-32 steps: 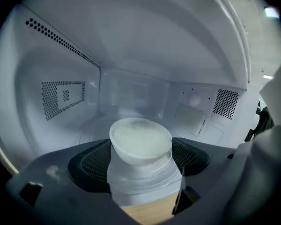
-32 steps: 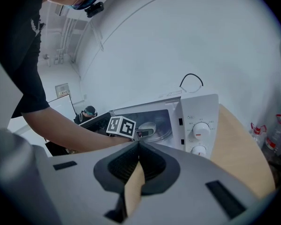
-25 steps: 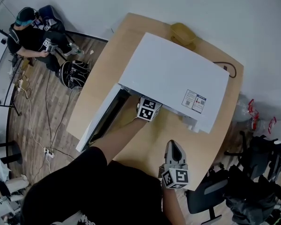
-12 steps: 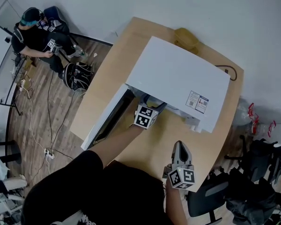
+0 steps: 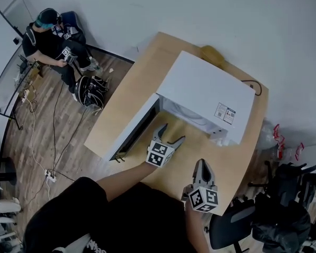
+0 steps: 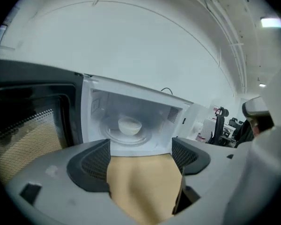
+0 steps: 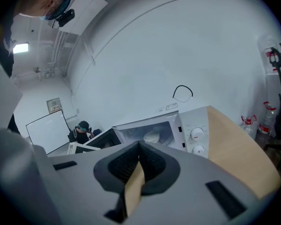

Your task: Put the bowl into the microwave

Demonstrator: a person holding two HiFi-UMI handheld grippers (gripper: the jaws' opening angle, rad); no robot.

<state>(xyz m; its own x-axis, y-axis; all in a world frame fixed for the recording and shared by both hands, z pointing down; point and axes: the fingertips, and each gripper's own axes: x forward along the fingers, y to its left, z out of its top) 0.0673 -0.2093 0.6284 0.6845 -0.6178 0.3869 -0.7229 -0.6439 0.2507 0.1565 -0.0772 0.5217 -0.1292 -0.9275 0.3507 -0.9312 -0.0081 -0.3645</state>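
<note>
Upright bowl (image 6: 129, 125) (mouth up) sits inside the open microwave (image 5: 205, 88).

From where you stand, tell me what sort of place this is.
Most likely an office or lab workroom, not a kitchen. The microwave sits on a plain wooden table, an office chair stands beside it, cables trail over the floor, and a whiteboard stands nearby.
</note>
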